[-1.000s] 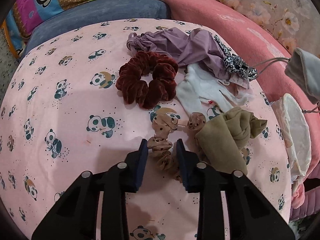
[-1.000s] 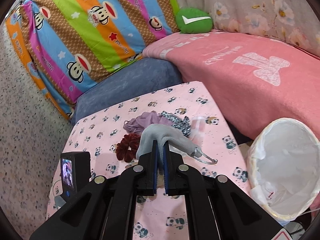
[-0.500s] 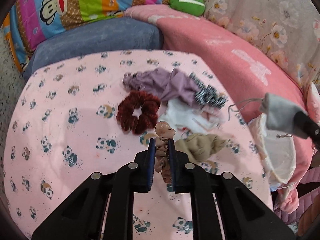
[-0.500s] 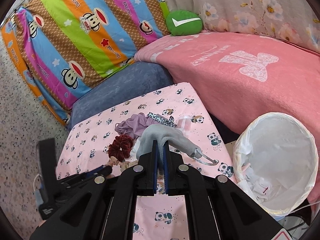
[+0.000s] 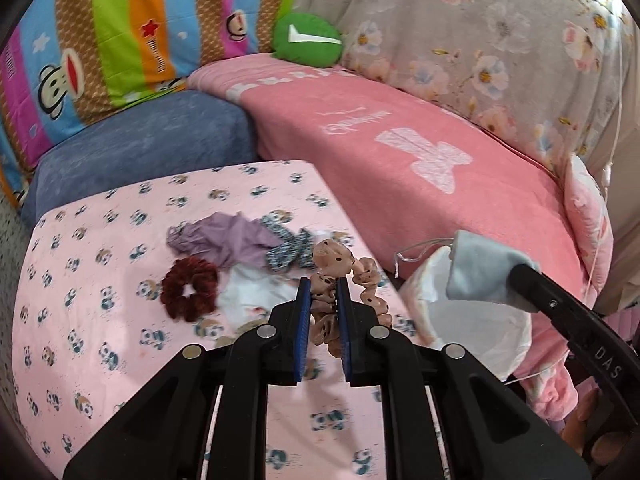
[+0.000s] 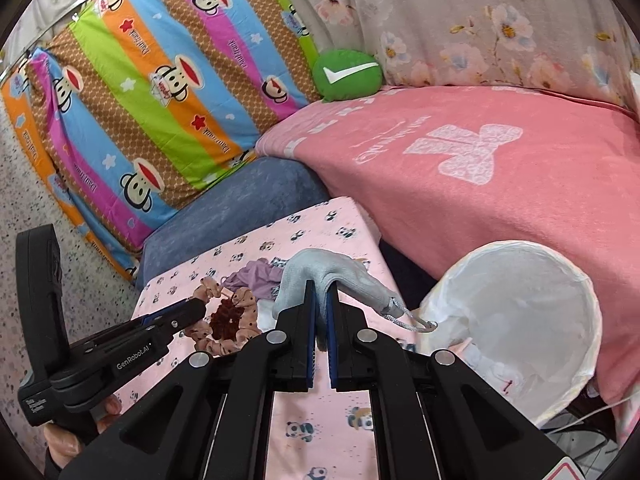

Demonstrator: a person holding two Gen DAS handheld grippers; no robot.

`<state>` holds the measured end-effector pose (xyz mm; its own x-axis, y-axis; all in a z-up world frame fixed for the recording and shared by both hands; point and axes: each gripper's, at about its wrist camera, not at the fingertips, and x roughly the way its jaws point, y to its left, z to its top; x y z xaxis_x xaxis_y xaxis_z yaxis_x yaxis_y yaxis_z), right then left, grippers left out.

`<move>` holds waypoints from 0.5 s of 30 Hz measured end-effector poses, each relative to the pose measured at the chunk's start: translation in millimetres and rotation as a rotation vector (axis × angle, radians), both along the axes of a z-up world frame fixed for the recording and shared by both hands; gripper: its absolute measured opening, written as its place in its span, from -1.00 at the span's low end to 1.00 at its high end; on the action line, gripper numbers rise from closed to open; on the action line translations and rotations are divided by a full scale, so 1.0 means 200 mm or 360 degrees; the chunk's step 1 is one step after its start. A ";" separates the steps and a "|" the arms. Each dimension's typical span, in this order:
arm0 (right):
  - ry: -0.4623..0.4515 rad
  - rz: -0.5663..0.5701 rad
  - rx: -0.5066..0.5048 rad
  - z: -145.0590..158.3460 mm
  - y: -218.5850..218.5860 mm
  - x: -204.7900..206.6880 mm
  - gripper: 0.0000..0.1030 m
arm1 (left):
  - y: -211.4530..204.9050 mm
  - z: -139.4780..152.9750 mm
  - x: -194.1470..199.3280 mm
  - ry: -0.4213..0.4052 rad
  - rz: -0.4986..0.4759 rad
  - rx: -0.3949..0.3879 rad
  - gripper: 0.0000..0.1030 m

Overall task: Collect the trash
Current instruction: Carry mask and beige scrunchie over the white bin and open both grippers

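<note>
Left hand-held gripper [image 5: 323,300] is clamped on the beige dotted scrunchie [image 5: 340,276], lifted at frame centre. Right hand-held gripper [image 6: 321,300] pinches the grey pouch [image 6: 332,276] beside the lined bin [image 6: 516,320], lower right, ready for dropping.

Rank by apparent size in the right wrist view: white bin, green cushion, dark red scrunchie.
1. White bin, though nearness to the camera inflates it.
2. Green cushion.
3. Dark red scrunchie, partly hidden.

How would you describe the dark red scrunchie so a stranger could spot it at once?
Find the pink panda-print cloth beside the pink blanket. On it lies a small heap of fabric; the scrunchie sits at its left edge. It alone is a dark red velvety ring.
</note>
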<state>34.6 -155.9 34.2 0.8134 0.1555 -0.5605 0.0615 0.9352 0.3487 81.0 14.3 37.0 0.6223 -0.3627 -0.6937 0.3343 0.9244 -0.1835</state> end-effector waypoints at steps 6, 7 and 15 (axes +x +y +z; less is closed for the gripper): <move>-0.0010 -0.0111 0.0020 0.01 -0.19 -0.09 -0.88 | -0.25 0.03 -0.03 -0.0012 -0.0149 0.0012 -0.75; -0.0009 -0.0134 0.0022 0.01 -0.23 -0.10 -0.88 | -0.29 0.03 -0.04 -0.0011 -0.0175 0.0017 -0.75; 0.0012 -0.0253 0.0055 -0.04 -0.46 -0.20 -0.88 | -0.59 0.02 -0.10 -0.0011 -0.0349 0.0055 -0.75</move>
